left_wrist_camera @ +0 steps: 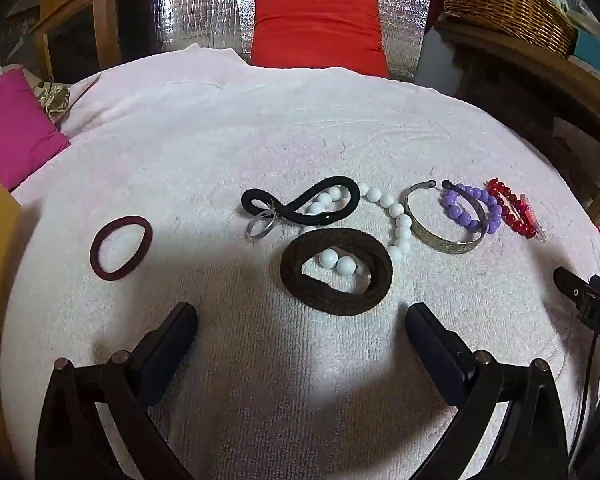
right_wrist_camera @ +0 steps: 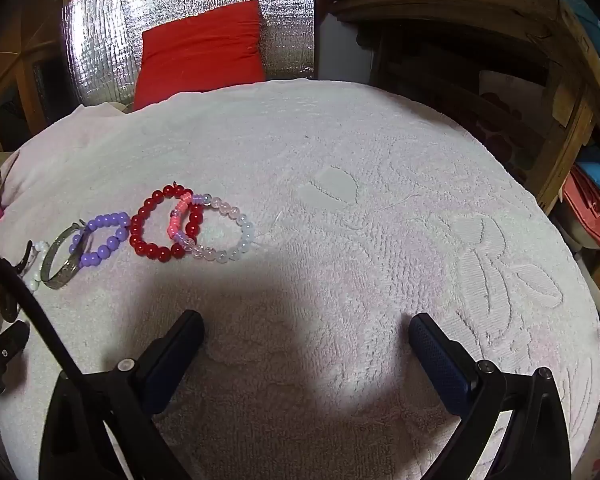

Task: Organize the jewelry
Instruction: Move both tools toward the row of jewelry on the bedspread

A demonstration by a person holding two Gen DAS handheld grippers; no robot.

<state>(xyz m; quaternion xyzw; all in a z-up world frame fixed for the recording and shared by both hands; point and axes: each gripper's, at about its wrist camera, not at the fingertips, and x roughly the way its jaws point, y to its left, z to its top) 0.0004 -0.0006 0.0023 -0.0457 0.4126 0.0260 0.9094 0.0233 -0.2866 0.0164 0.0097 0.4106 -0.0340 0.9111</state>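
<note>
**Both grippers wide open over the towel**

White towel (left_wrist_camera: 220, 140) covers the surface, jewelry strewn across its middle. Left gripper (left_wrist_camera: 300, 324) hangs spread wide and empty, just near of the brown hair tie (left_wrist_camera: 300, 292). Right gripper (right_wrist_camera: 306, 330) gapes empty too, red bead bracelet (right_wrist_camera: 140, 232) far-left of it.

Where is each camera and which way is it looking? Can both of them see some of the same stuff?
Left wrist view: sits on the left gripper, looking forward and down at hair ties, the white bead necklace and silver bangle on the towel; its own open jaws show.
Right wrist view: sits on the right gripper, looking forward and down at mostly bare towel with bracelets at left; its own open jaws show.
Shared: the silver bangle, purple bracelet, red bracelet, red cushion, towel.
</note>
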